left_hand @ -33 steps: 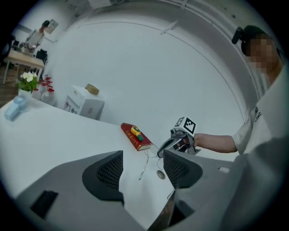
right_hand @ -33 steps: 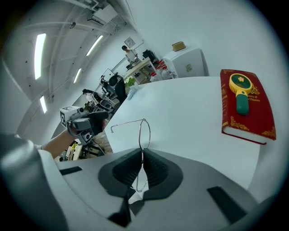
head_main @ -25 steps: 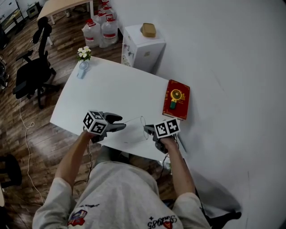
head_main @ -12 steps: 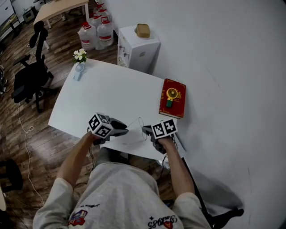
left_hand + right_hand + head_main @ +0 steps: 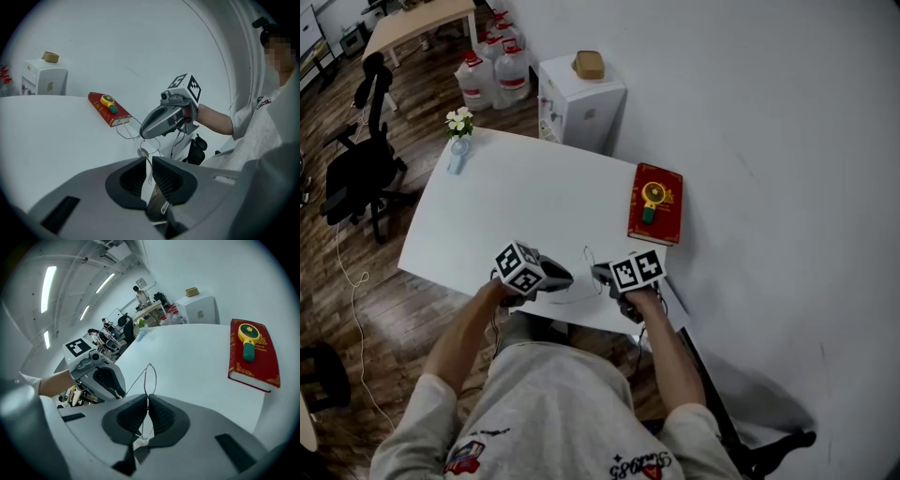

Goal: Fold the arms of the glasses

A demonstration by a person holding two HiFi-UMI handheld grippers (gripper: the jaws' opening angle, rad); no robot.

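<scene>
Right gripper jaws clamp the glasses by the frame, over the near edge of the counter. Left gripper jaws are closing around one arm. Next: grip it, then swing it inward.

Glasses at near table edge; book behind right, vase far left

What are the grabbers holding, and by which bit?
The right gripper is pinching the glasses by the wire front frame. The left gripper has its jaws closing around one arm's end, not squeezing it yet.
</scene>
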